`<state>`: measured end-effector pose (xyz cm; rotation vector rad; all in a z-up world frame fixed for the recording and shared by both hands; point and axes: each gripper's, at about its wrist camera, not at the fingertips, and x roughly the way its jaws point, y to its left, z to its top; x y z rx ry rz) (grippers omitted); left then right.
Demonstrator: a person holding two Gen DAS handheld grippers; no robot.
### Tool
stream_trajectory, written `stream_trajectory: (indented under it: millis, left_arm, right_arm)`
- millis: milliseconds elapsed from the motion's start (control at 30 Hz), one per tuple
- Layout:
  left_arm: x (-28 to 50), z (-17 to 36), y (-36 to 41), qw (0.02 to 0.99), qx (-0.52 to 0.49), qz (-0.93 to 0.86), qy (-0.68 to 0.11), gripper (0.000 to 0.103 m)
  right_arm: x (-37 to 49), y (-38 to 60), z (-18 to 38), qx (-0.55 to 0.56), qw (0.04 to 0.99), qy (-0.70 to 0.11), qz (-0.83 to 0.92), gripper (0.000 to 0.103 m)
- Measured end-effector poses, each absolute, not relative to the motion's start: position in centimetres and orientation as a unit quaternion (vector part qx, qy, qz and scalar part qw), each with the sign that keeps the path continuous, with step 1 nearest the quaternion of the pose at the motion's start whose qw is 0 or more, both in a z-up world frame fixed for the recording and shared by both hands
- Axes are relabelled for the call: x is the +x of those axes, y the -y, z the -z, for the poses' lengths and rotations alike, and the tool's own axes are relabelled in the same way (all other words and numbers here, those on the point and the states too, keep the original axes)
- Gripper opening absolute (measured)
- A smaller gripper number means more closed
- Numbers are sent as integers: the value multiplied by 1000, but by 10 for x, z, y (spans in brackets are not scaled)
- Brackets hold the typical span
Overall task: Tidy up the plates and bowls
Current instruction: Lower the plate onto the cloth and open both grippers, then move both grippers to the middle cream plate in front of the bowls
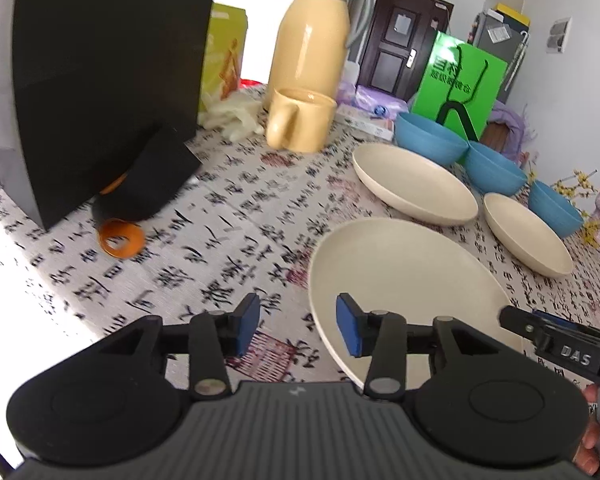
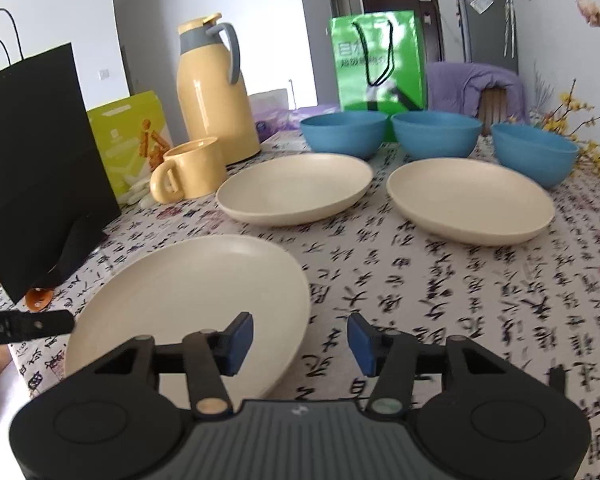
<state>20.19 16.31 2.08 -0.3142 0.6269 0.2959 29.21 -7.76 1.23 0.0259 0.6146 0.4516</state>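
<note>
Three cream plates lie on the patterned tablecloth: the nearest plate (image 1: 404,280) (image 2: 188,280), a second (image 2: 296,188) behind it and a third (image 2: 468,204) to the right. Behind them stand three blue bowls (image 2: 344,132) (image 2: 436,134) (image 2: 534,156) in a row. My left gripper (image 1: 298,326) is open at the nearest plate's left rim, one pad over the plate and one over the cloth, gripping nothing. My right gripper (image 2: 300,344) is open at the same plate's right rim, also empty. One black finger (image 1: 540,330) of the right gripper reaches in at the plate's far side.
A yellow thermos jug (image 2: 216,92) and yellow mug (image 2: 192,170) stand at the back left. A black paper bag (image 2: 36,160) stands at the left with an orange ring (image 1: 120,238) beside it. A green bag (image 2: 380,60) is behind the bowls, yellow flowers (image 2: 572,120) at the far right.
</note>
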Motion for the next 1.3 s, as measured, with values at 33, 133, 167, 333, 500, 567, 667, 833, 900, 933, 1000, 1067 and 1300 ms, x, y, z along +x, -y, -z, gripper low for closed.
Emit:
stream_trajectory:
  millis: [33,133,167,333,500,567,667,833,900,933,1000,1067,1300]
  left_arm:
    - [200,-23,-163,929,-152,-147,-303,46]
    - [192,-31,-161,935,-142,-153,-287,54]
    - [189,-34,-159,938,-137,-152,-280,58]
    - [173,-47,-139,953,-110,-136,-248,75]
    - [154,-54,-109,967,-76,-101,-219,84]
    - [146,-54,-97,972,-65,-84,-210,87]
    - [132,-53,-78,978,-48,-57,-197,94]
    - [102,-42,-49,983,-30,-20,-179,99]
    - [92,-36,-39,984,-22,-10,-177,100]
    - [87,-33,-34,984,-17,-5,-175,100]
    - [79,-28,-25,985,-7,7,-173,102]
    - [72,-23,-17,985,0,17,-173,102]
    - [62,-19,-8,985,5,25,-173,102]
  right_arm:
    - [290,82,-15,16,930,-296,-218,55]
    - [281,94,-24,17,938,-279,-207,62]
    - [276,99,-28,15,941,-270,-202,64]
    - [245,125,-48,-10,959,-217,-180,77]
    - [206,152,-58,-28,973,-173,-148,85]
    - [188,162,-59,-35,977,-162,-135,86]
    - [160,177,-58,-39,980,-152,-123,88]
    - [119,195,-46,-31,984,-139,-102,92]
    - [102,201,-39,-25,986,-134,-93,93]
    - [93,204,-35,-21,987,-131,-89,93]
    - [78,209,-26,-12,988,-127,-85,94]
    - [68,212,-19,-13,988,-126,-84,94]
    - [50,220,-12,-13,990,-123,-73,94]
